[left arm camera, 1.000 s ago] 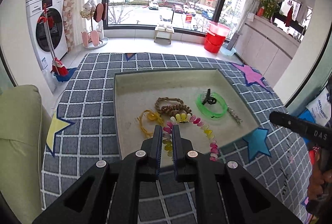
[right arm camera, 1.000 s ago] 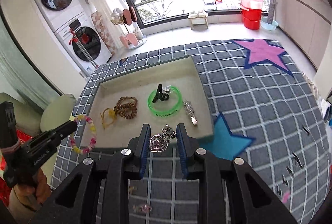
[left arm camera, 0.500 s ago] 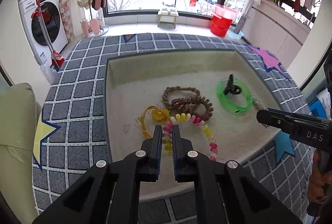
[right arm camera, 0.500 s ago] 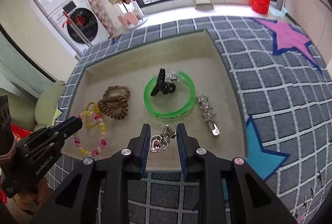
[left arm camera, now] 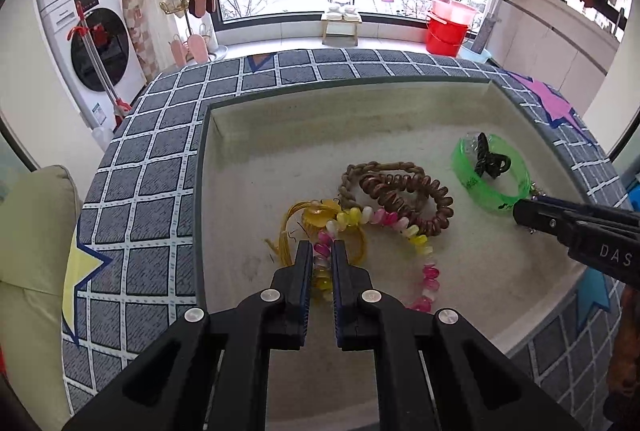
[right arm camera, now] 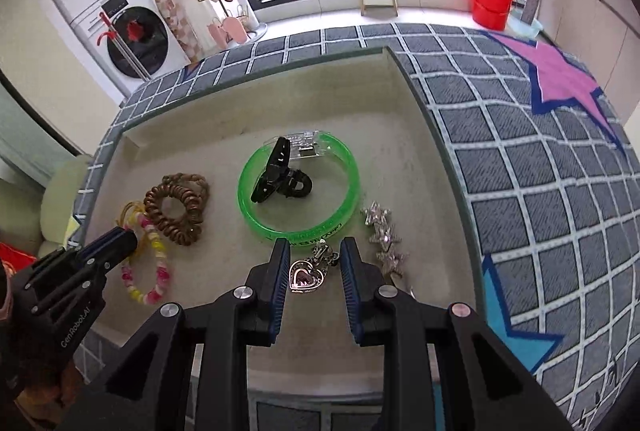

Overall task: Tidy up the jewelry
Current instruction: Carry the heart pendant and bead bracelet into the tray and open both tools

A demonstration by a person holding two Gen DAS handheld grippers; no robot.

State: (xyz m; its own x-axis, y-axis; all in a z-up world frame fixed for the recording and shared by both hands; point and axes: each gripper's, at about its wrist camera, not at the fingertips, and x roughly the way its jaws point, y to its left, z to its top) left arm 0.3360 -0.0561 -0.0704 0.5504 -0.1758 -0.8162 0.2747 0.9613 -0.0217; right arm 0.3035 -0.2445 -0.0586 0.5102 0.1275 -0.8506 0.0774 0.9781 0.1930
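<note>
Grey checked cloth frames the beige tray (left arm camera: 208,167). Clenched left tongs (left arm camera: 321,255) pinch the pastel bead bracelet (left arm camera: 420,243), light and floppy, its loop trailing rightward over the tray floor. Right tongs (right arm camera: 314,263) grip a small heart pendant (right arm camera: 305,277), probably slippery. Bare tray lies ahead-left; the green bangle (right arm camera: 256,215) crowds just ahead of the right tongs.

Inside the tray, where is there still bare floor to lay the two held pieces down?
Bare: the tray's far-left stretch, between its far wall and the brown coil ties, and the near strip by the front rim. Crowded: the middle band, from the yellow tassel and bead bracelet across to the green bangle and star clip.
</note>
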